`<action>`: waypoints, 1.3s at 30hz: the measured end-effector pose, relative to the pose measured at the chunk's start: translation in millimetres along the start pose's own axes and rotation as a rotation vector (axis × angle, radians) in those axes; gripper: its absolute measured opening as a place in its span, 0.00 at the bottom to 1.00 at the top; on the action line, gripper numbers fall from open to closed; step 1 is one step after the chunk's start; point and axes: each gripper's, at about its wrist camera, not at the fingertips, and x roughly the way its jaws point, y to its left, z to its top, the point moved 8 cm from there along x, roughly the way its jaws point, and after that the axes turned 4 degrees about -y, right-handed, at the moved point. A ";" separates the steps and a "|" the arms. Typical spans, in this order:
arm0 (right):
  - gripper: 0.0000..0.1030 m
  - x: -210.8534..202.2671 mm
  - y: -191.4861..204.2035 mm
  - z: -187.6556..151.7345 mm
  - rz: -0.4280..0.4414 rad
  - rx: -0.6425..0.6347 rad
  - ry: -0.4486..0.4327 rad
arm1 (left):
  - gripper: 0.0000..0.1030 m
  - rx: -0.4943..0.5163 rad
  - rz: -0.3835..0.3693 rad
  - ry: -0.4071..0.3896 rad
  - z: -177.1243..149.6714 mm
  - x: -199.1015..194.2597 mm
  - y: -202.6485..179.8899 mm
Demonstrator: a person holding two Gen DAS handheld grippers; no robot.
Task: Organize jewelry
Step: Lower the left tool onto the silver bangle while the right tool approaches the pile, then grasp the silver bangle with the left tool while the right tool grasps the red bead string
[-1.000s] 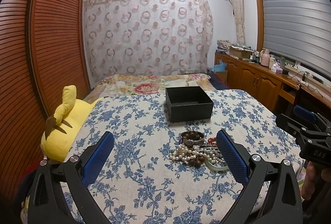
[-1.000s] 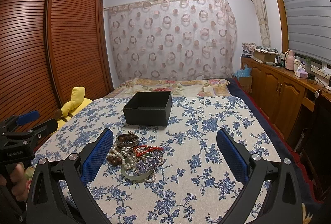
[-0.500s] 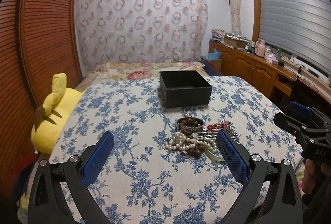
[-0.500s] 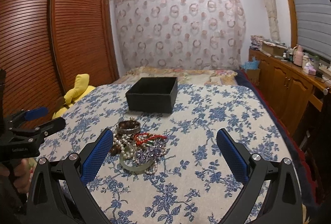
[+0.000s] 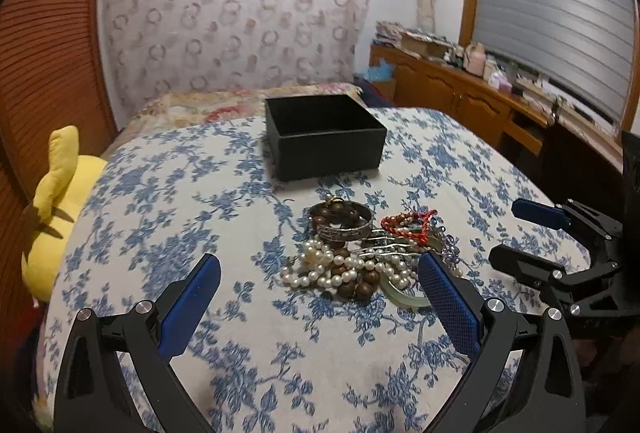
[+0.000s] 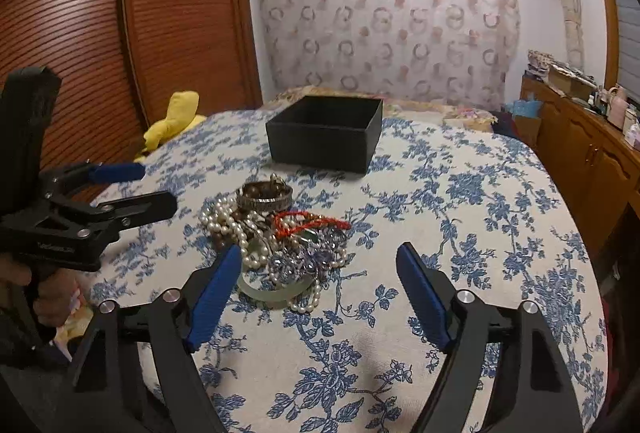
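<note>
Left wrist camera: low over blue-floral bedspread (image 5: 168, 193), facing curtained far wall, tangled heap of pearl, wood and red-cord jewelry (image 5: 360, 253) close ahead-right. Right wrist camera: same heading, heap (image 6: 276, 233) ahead-left. Both share heap, open black square box (image 5: 324, 135) (image 6: 326, 137) beyond it, yellow plush toy (image 5: 56, 201) (image 6: 174, 121) at left.

— How do my feeds look on your side?

— Dim, warm indoor light from above. On my left wrist view the curtain (image 5: 232, 13) is smeared with motion blur, while the black box (image 5: 324, 137) stays fairly sharp.

— Shadows?

— Soft ones beside the box and beneath the jewelry pile (image 6: 276, 229). I see heavy fisheye bending and black vignetting at the corners, and the wardrobe doors (image 6: 120, 13) curve strongly. No glare.
</note>
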 end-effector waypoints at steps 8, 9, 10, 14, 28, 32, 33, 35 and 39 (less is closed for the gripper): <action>0.73 11.6 0.3 -9.5 0.039 0.027 0.042 | 0.74 0.019 -0.051 0.083 4.2 38.2 -6.2; 0.73 12.4 0.6 -10.2 0.043 0.030 0.044 | 0.74 0.011 -0.069 0.097 4.8 43.8 -6.4; 0.73 12.5 1.2 -10.7 0.040 0.026 0.044 | 0.74 -0.007 -0.098 0.120 4.8 50.0 -6.8; 0.74 14.3 1.9 -11.5 0.042 0.020 0.048 | 0.73 -0.021 -0.134 0.161 7.4 66.1 -7.6; 0.74 18.4 5.7 -14.6 0.049 0.010 0.053 | 0.60 0.001 -0.134 0.256 10.3 109.8 -8.3; 0.74 18.4 5.8 -14.8 0.049 0.010 0.054 | 0.56 0.028 -0.132 0.256 9.7 112.3 -7.5; 0.74 18.3 5.8 -14.9 0.049 0.009 0.054 | 0.55 0.038 -0.128 0.251 9.8 111.0 -7.9; 0.74 19.0 5.8 -15.4 0.049 0.005 0.057 | 0.55 0.042 -0.117 0.235 11.4 107.1 -6.5; 0.74 21.3 3.7 -15.9 0.046 0.004 0.062 | 0.55 0.011 -0.125 0.177 19.5 89.7 0.9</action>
